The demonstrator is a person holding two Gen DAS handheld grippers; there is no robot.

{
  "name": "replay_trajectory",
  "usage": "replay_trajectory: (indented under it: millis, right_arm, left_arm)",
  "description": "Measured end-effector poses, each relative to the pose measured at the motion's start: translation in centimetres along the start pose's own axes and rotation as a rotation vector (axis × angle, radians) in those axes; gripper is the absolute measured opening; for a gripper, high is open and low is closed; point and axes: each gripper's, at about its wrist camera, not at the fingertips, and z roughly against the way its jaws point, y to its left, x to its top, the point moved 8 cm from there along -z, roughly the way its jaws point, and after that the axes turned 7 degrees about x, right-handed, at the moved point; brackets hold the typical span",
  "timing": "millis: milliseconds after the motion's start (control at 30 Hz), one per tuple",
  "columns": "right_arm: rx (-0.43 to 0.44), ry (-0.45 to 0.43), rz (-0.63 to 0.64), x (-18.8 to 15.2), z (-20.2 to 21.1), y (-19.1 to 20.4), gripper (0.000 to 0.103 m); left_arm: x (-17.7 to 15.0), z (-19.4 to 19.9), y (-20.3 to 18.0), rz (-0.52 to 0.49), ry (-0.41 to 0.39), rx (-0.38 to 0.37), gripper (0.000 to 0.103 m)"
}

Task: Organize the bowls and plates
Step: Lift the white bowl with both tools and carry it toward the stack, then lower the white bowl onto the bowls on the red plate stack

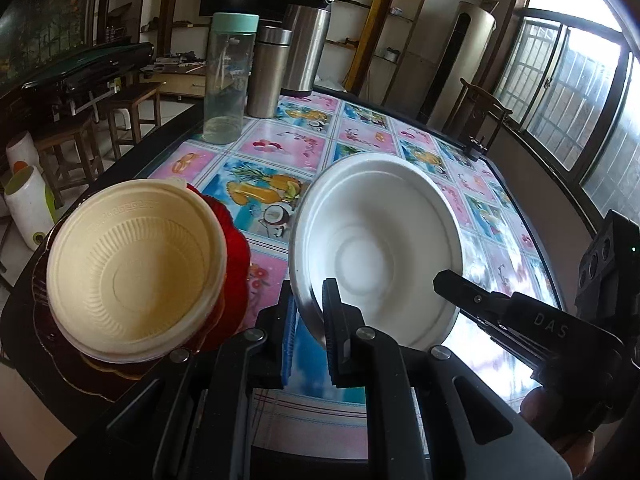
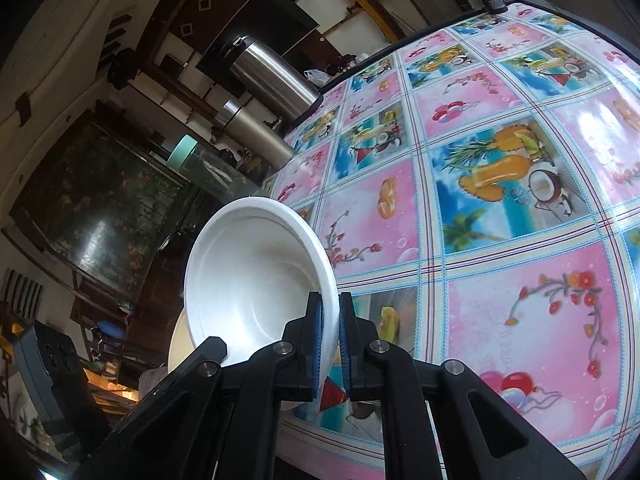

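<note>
A white foam bowl hangs tilted above the fruit-patterned table. My left gripper is shut on its near-left rim. My right gripper reaches in from the right and is shut on the opposite rim. In the right wrist view the white bowl sits between the blue pads of my right gripper. A cream ribbed bowl rests on a red plate at the table's left edge, just left of the held bowl. A sliver of the cream bowl shows behind the white one.
A clear bottle with a mint lid, a steel flask and a steel kettle stand along the table's far left edge. A small black clamp sits at the far right edge. Wooden stools stand beyond the table.
</note>
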Motion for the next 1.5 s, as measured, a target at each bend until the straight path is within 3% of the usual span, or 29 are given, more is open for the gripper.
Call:
replay_trajectory:
  millis: [500,767,1167,1500]
  right_arm:
    - [0.054,0.061,0.106,-2.0,-4.5,8.1,0.008]
    - [0.08,0.104,0.163,-3.4,-7.6,12.1,0.008]
    - [0.055,0.169,0.203,-5.6,-11.8,14.0,0.008]
    - [0.042,0.199,0.21,-6.6,-12.9,13.7,0.009]
  left_arm:
    - [1.5,3.0,8.1,0.119,-0.09,0.092,0.011]
    - [1.4,2.4,11.4,0.18,-0.079,0.127,0.011]
    - [0.4,0.5,14.2,0.221,-0.034,0.174,0.011]
    - [0.0,0.1,14.8,0.209,-0.018,0.183,0.012]
